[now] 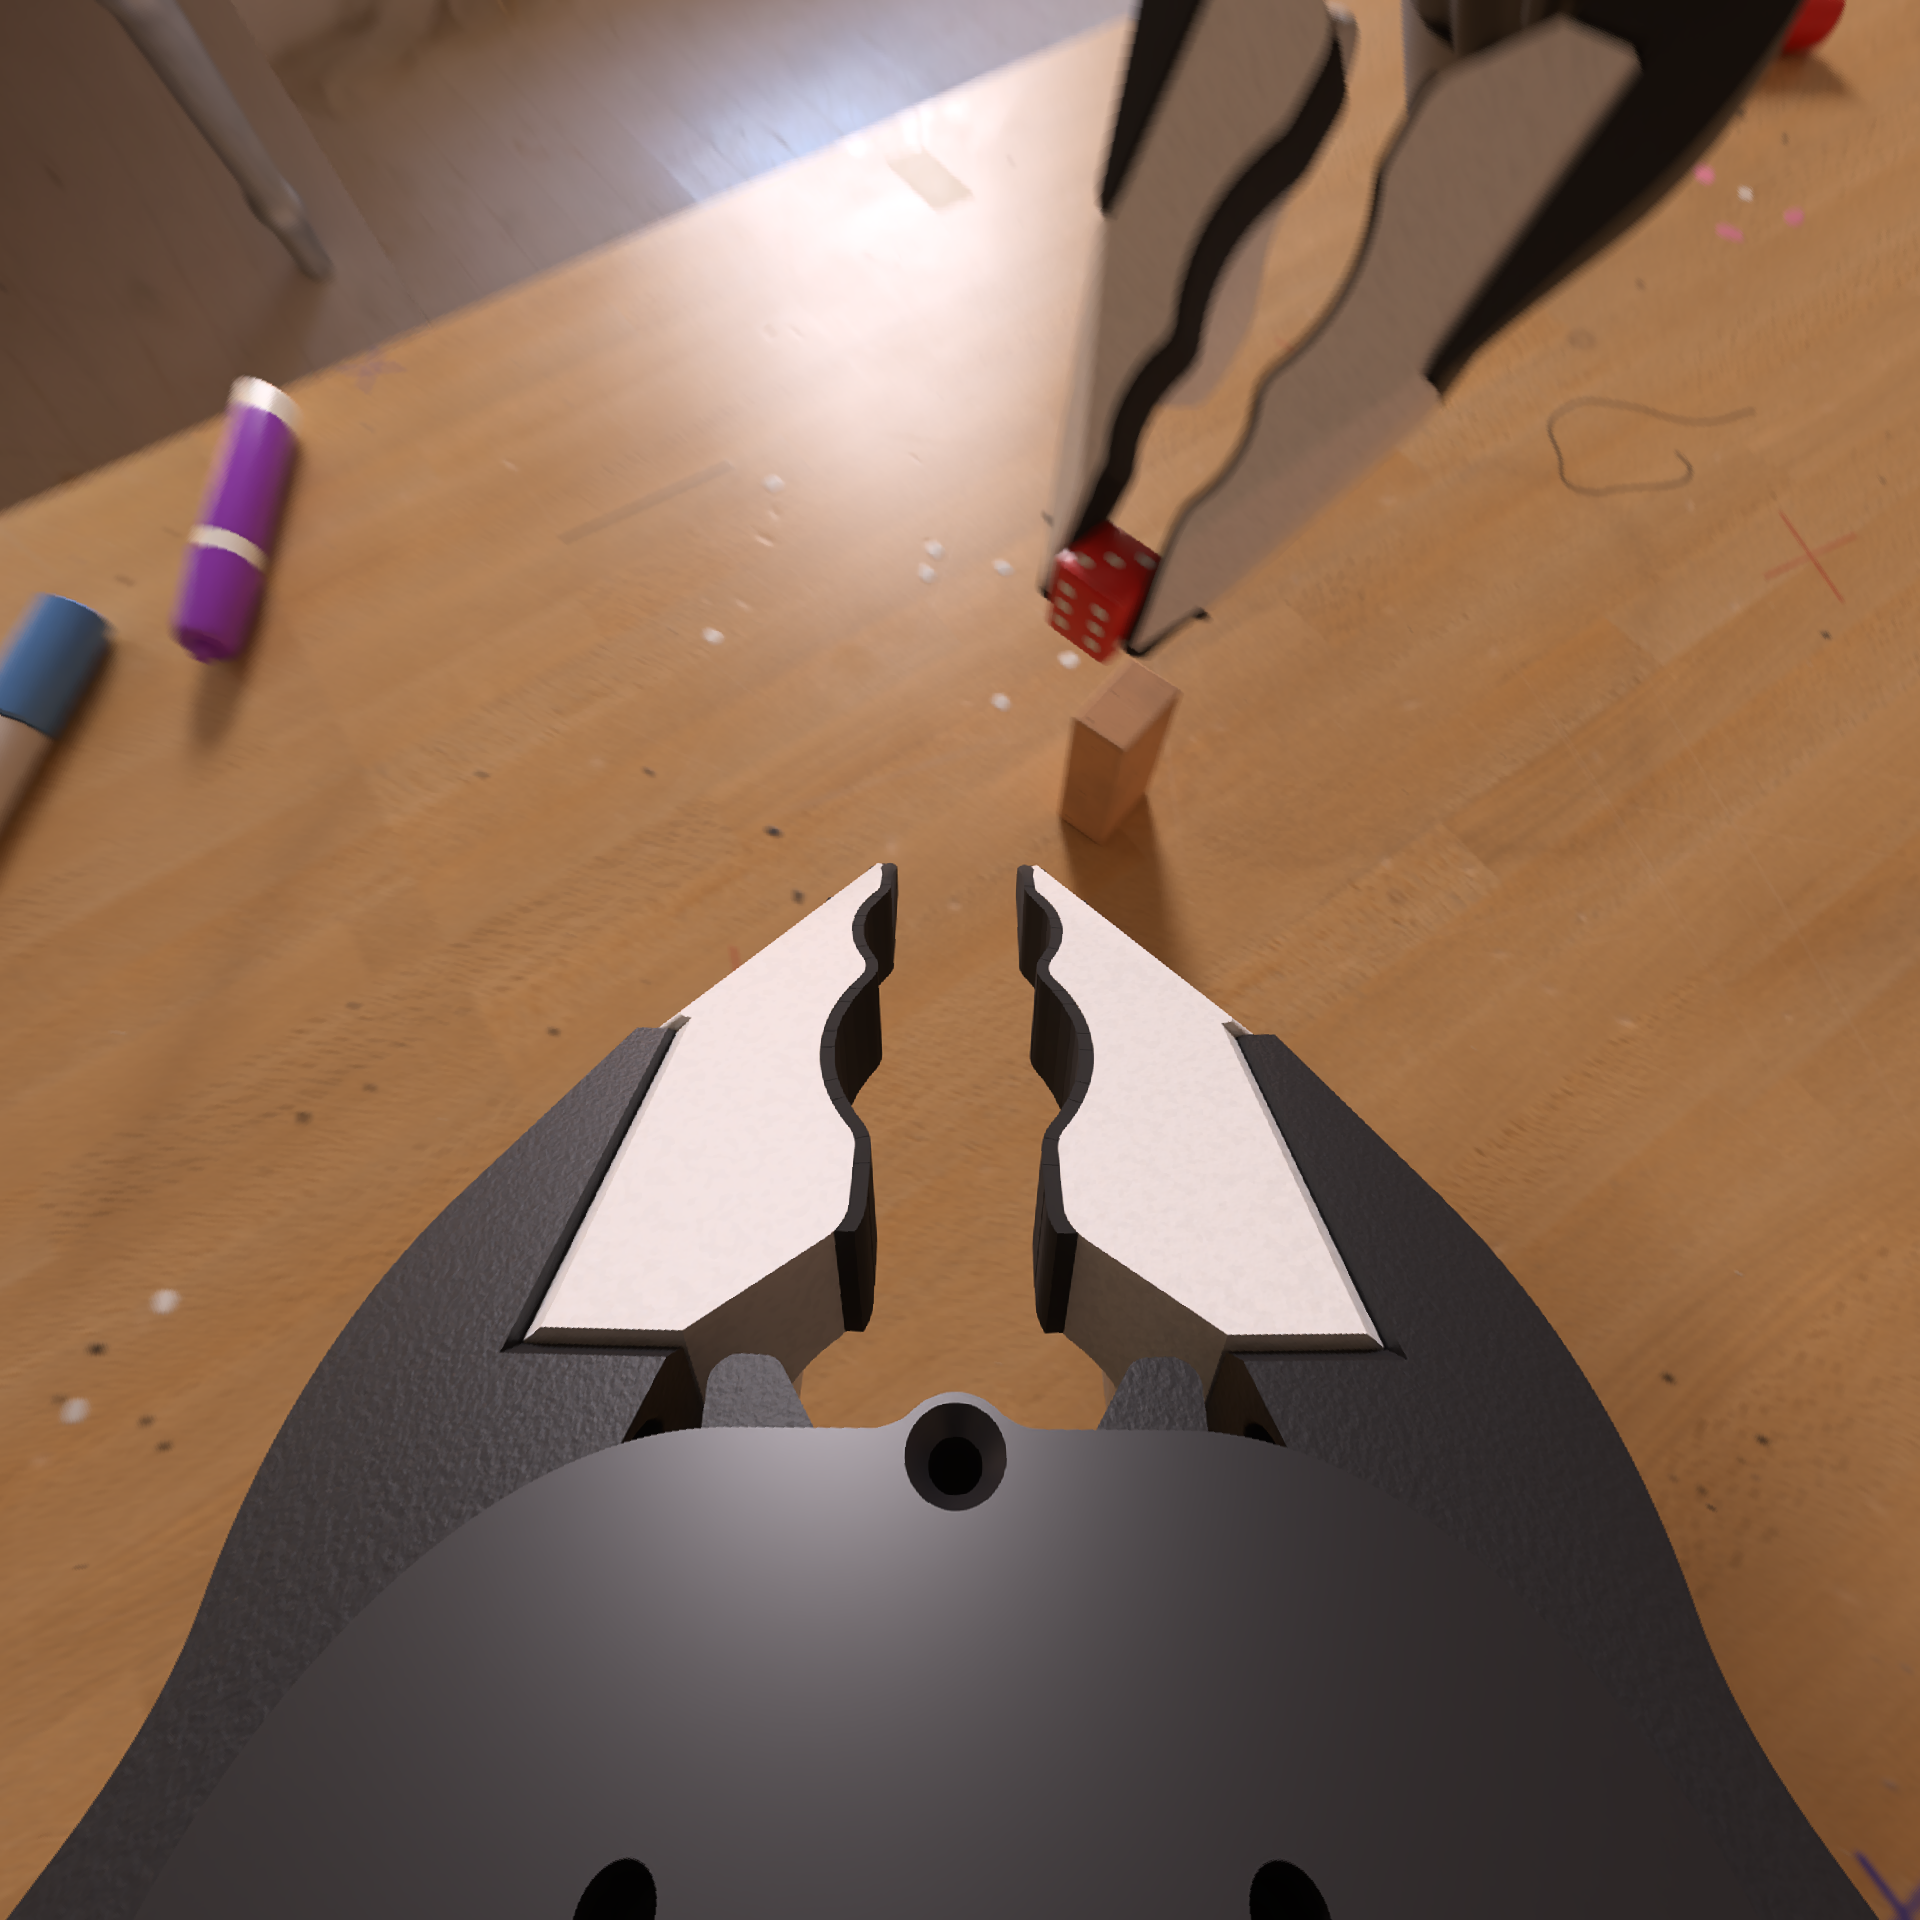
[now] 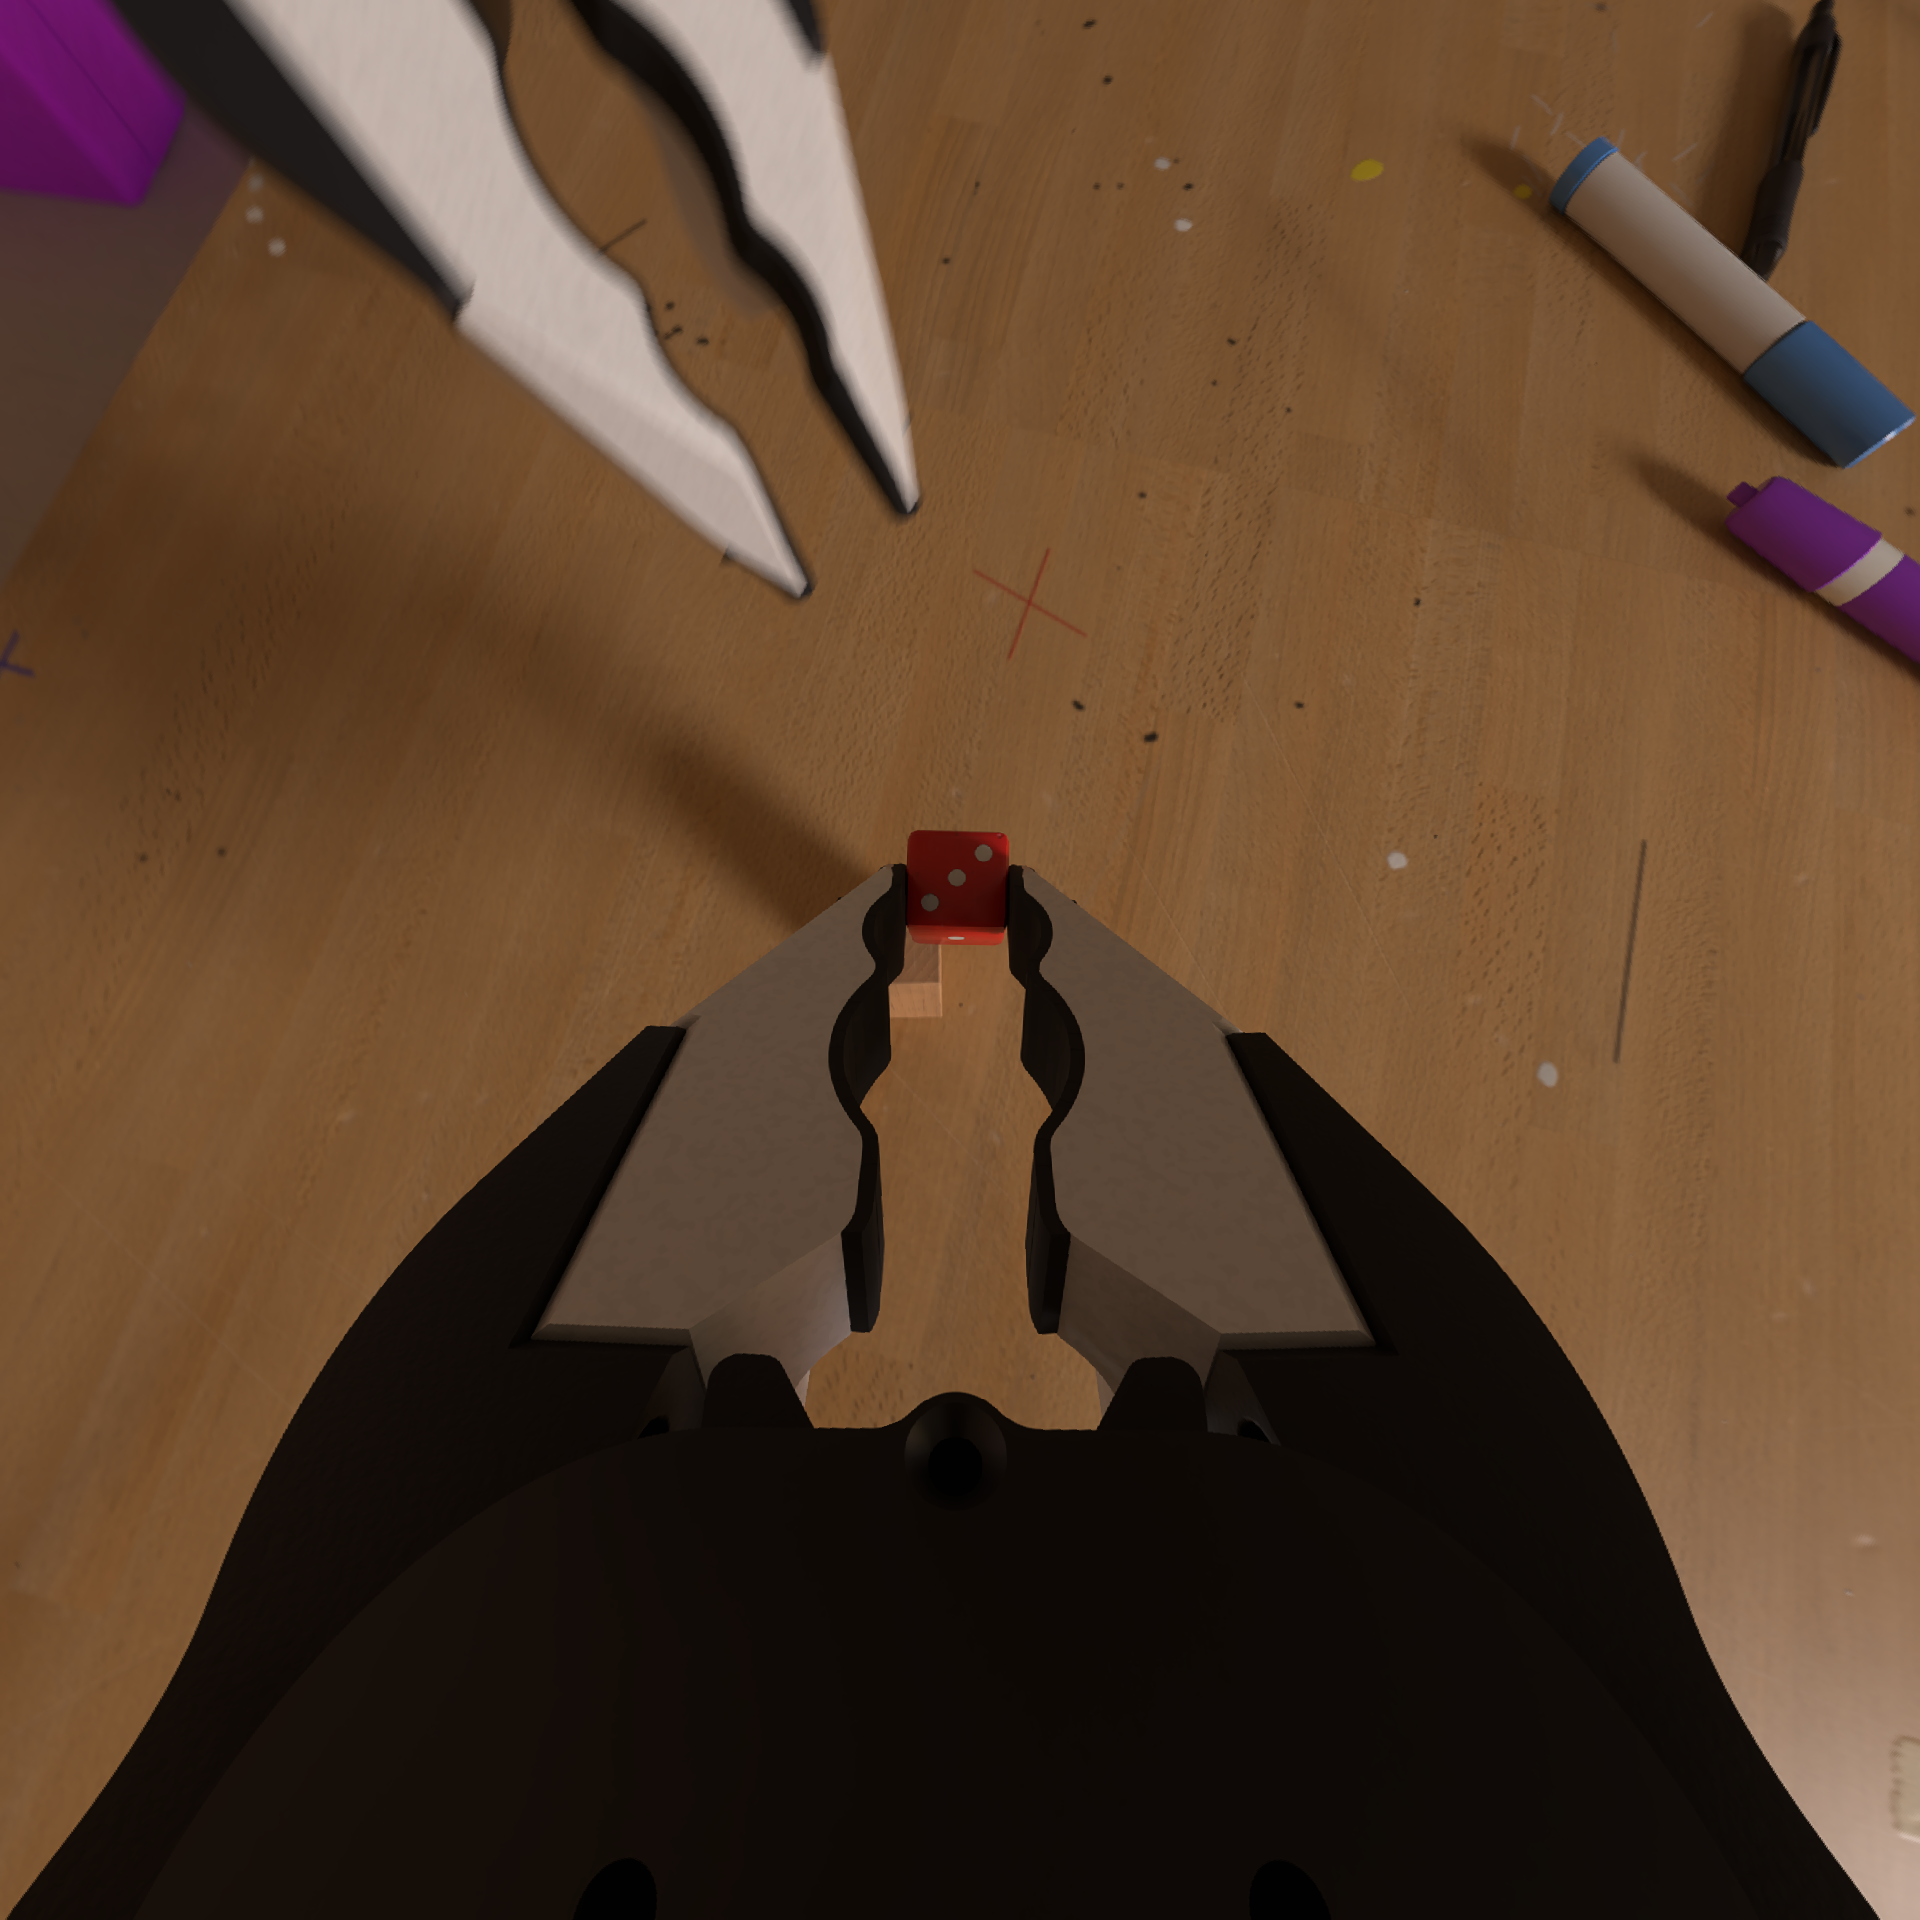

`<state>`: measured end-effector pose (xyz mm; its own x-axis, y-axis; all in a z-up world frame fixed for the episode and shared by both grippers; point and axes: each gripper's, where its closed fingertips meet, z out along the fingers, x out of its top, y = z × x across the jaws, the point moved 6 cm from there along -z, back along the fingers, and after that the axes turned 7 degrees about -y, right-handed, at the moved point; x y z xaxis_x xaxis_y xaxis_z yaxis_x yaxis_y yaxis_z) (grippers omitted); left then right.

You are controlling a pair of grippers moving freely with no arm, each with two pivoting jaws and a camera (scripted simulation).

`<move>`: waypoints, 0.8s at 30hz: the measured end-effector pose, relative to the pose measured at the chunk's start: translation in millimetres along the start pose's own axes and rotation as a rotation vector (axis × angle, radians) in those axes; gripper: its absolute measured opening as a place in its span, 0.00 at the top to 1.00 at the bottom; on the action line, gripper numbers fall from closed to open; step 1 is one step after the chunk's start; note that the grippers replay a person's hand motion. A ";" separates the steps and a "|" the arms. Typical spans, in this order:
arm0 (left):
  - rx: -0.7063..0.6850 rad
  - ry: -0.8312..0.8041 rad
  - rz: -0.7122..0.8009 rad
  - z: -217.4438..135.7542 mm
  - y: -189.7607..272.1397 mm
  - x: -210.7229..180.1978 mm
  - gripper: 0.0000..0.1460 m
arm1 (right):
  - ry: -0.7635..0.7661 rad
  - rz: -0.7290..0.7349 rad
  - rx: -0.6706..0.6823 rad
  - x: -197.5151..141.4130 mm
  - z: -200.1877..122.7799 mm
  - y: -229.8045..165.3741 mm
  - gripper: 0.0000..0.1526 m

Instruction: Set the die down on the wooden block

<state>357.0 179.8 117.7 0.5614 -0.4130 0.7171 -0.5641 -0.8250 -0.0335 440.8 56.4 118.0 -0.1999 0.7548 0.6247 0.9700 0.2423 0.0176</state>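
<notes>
A red die (image 2: 957, 885) with white pips is pinched between the tips of my right gripper (image 2: 956, 883). In the left wrist view the right gripper (image 1: 1117, 608) comes down from the top and holds the die (image 1: 1096, 603) just above a small upright wooden block (image 1: 1117, 753) on the table. In the right wrist view only a sliver of the block (image 2: 920, 992) shows below the die. My left gripper (image 1: 956, 878) is open and empty, hovering a little in front of the block; it also shows in the right wrist view (image 2: 857, 551).
A purple marker (image 1: 234, 520) and a blue-capped marker (image 1: 47, 675) lie at the left of the wooden table (image 1: 1455, 1039). In the right wrist view they (image 2: 1730, 301) (image 2: 1829, 561) lie at the right, next to a black pen (image 2: 1792, 135). A purple box (image 2: 73, 94) sits top left.
</notes>
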 end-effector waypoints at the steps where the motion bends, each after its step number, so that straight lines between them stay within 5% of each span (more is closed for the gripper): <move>1: -0.011 -0.026 -0.001 3.8 6.5 -2.9 0.85 | 0.012 0.020 0.002 1.2 0.4 0.5 0.88; 5: 0.020 -0.093 -0.016 20.9 11.7 -13.2 0.86 | 0.029 0.051 0.006 2.8 0.9 1.7 0.88; 11: -0.109 -0.100 -0.162 45.3 -2.4 -22.1 0.80 | 0.042 0.068 0.012 3.3 1.0 2.5 0.88; 17: -0.151 -0.088 -0.200 59.3 -5.9 -20.9 0.93 | 0.044 0.077 0.026 1.4 1.4 3.6 0.88; 24: -0.165 -0.029 -0.227 49.5 -13.0 -15.3 0.95 | 0.027 0.075 0.016 -1.2 2.0 5.3 0.88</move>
<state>385.7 177.7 72.7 0.7003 -0.2382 0.6729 -0.5121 -0.8244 0.2411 445.9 58.1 115.8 -0.1227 0.7547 0.6445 0.9798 0.1953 -0.0422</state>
